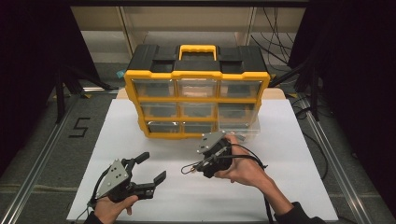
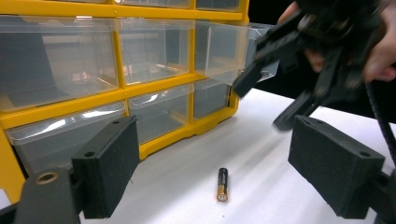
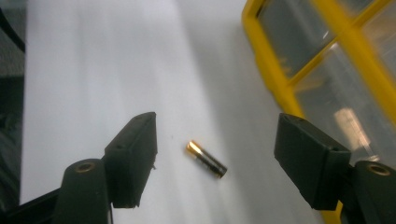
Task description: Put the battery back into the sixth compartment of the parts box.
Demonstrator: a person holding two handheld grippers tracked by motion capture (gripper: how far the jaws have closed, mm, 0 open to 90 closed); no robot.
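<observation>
Small black-and-gold cylindrical battery lying flat on the white tabletop, just in front of the yellow-framed organiser cabinet with clear plastic drawers. Right gripper held above it, jaws spread wide and empty, framing the battery between them in the right gripper view without touching it; gold end turned toward the left jaw, black end toward the right. Same battery seen in the left gripper view, resting on the bare white surface between the jaws of the left gripper, well ahead of them and apart from both pads. Left gripper also wide open, holding nothing, low over the tabletop near the front-left. Right gripper visible there too, up near the cabinet's lower right corner, beside a clear drawer pulled partly out.
</observation>
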